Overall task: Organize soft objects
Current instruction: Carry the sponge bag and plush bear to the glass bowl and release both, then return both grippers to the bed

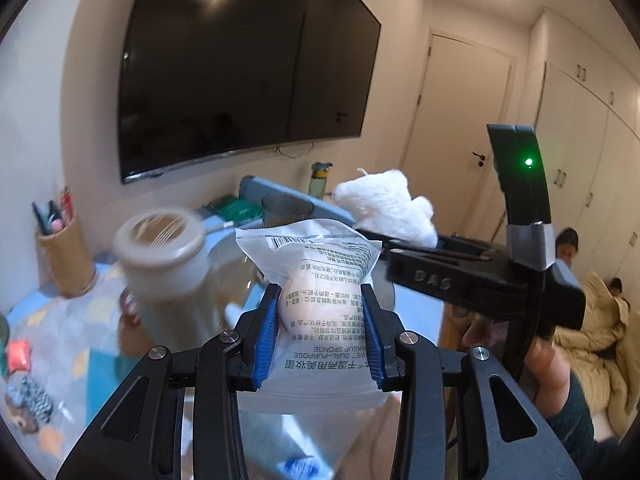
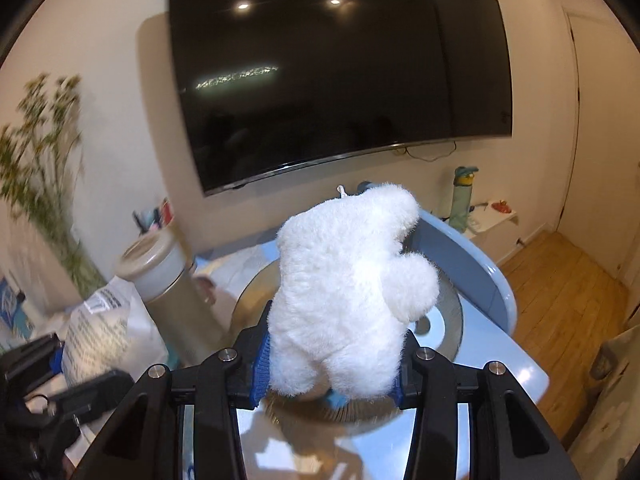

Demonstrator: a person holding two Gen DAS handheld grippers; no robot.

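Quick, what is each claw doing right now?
Left gripper: shut on the sponge packet.
Right gripper: shut on the white plush toy.

Warm ceiling downlights, glare spots on dark TV screen, motion-blurred plant, fisheye bending, black vignetted corners

My desk wears a light blue patterned cover. On it stand a woven pen holder, a capped jar, small toys and a round glass dish.
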